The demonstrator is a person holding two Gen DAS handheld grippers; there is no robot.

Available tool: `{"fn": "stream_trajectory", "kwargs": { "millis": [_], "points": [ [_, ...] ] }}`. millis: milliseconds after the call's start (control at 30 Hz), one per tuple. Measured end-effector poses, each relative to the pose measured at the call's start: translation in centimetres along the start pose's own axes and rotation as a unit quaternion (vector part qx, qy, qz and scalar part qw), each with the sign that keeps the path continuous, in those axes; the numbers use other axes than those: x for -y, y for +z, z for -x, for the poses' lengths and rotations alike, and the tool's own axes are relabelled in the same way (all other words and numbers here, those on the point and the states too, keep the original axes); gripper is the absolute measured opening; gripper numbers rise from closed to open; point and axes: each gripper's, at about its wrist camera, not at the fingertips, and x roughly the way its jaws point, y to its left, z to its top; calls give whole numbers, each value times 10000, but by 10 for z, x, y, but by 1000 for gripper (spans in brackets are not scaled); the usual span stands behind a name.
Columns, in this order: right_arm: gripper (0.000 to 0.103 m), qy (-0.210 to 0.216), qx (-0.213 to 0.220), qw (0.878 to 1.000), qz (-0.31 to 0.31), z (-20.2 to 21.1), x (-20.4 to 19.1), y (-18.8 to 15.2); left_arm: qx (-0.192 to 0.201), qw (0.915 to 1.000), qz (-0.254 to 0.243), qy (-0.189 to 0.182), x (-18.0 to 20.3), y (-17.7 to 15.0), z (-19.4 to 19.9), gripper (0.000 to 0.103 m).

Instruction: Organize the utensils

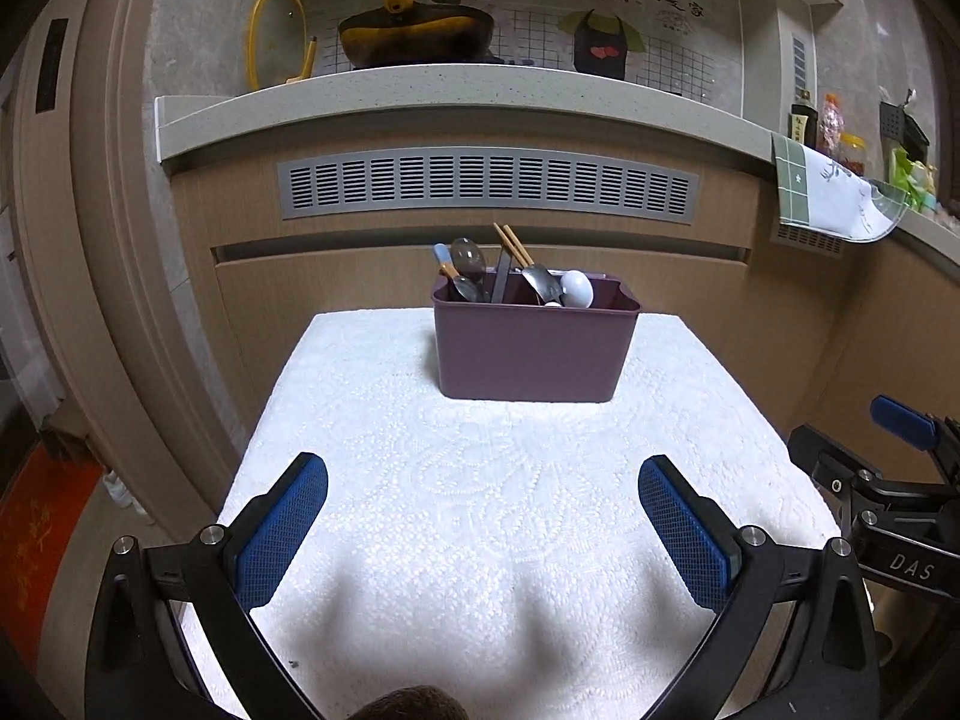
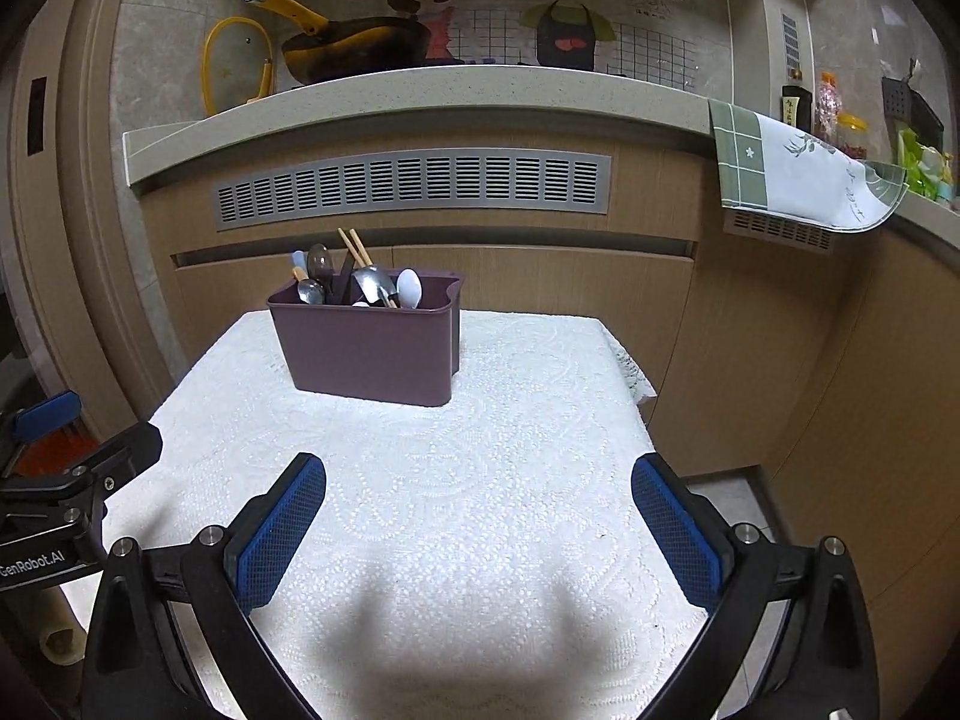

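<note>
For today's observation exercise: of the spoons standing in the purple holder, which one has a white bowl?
The white spoon at the right end of the purple holder; the other spoons have grey or metallic bowls.

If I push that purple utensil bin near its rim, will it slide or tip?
The purple bin looks wide-based, so probably slides rather than tips. The lace tablecloth may bunch and drag. The utensils lean loosely and would likely rattle.

White embossed lace cloth (image 1: 480, 510) covering the counter. Behind, yellow-handled dark frying pan (image 1: 414, 36), yellow-rimmed glass lid (image 1: 279, 39), grey slotted vent grille (image 1: 486, 183), green-checked white towel (image 1: 822, 192) hanging over stone worktop (image 1: 420, 90).
</note>
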Motion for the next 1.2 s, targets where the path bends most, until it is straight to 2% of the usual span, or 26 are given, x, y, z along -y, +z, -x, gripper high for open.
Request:
{"fn": "stream_trajectory", "kwargs": {
  "millis": [1200],
  "points": [
    [102,44,-7,10000,50,0,1,-2,-58,9999,49,70,-1,-1,-4,103]
  ]
}}
